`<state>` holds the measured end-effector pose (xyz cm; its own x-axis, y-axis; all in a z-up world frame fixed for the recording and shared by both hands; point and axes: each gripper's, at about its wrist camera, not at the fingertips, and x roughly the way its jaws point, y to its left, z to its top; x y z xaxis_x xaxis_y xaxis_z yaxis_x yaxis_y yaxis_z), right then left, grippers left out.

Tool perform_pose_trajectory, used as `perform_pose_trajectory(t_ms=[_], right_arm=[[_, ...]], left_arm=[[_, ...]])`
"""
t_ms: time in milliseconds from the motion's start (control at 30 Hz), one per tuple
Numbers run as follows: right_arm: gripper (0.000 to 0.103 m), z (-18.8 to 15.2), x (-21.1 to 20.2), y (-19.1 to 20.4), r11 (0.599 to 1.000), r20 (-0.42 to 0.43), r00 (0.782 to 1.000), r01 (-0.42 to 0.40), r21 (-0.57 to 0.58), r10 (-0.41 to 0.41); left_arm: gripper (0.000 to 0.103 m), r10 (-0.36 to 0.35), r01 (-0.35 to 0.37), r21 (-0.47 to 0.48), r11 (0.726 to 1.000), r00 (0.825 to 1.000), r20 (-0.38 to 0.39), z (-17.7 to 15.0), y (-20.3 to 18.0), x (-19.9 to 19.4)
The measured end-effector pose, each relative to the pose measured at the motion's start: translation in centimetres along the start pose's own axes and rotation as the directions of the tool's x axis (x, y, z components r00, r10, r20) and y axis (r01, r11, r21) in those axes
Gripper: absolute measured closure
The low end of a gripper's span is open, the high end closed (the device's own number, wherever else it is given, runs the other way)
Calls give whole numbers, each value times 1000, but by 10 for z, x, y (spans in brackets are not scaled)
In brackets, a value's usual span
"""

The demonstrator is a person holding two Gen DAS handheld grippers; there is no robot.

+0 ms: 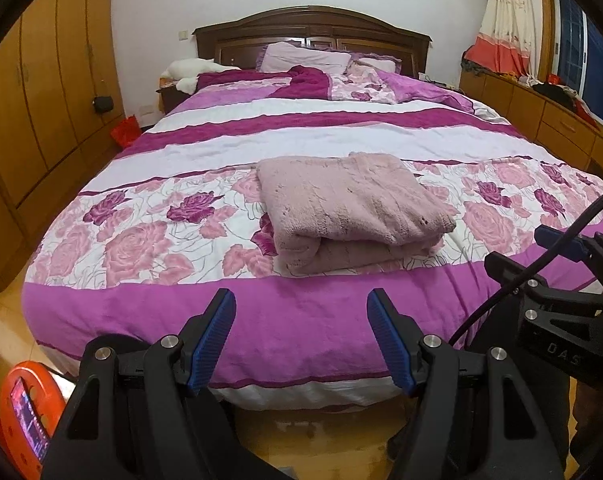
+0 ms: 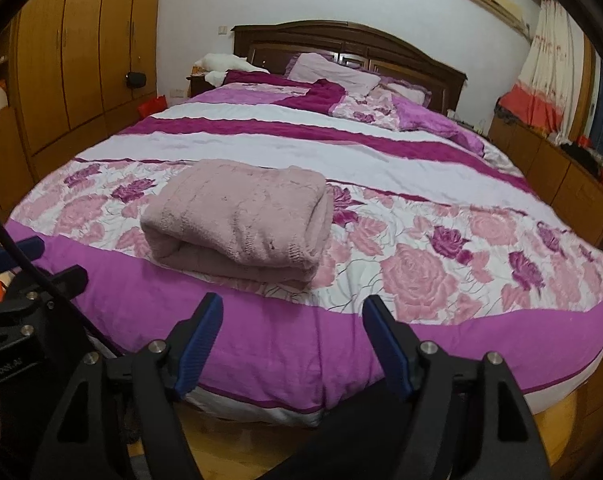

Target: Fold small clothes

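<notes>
A dusty-pink knitted garment (image 1: 349, 208) lies folded in a thick rectangle on the floral bedspread (image 1: 141, 240) near the foot of the bed. It also shows in the right wrist view (image 2: 241, 220). My left gripper (image 1: 301, 300) is open and empty, held back from the bed's foot edge, short of the garment. My right gripper (image 2: 291, 304) is open and empty too, back from the foot edge and to the right of the garment. The right gripper also shows at the right edge of the left wrist view (image 1: 561, 264).
Wooden wardrobes (image 1: 41, 100) line the left wall. A low wooden cabinet (image 1: 561, 128) with clothes on it runs along the right. Pillows (image 1: 301, 58) lie at the headboard. An orange device (image 1: 25, 412) sits at the lower left. Wooden floor lies below the bed.
</notes>
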<state>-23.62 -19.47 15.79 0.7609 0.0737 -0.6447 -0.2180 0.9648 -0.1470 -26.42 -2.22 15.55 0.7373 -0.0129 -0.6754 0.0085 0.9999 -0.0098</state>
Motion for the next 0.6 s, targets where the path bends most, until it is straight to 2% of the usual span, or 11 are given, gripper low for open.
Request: perform_pose_trajectory(t_ms=[600], right_arm=[[27,-5,4,4,1000,-8,1000,-4,-19,4]], left_arm=[[57,-3,3,-4,1000,1000,-13,-1,1,3]])
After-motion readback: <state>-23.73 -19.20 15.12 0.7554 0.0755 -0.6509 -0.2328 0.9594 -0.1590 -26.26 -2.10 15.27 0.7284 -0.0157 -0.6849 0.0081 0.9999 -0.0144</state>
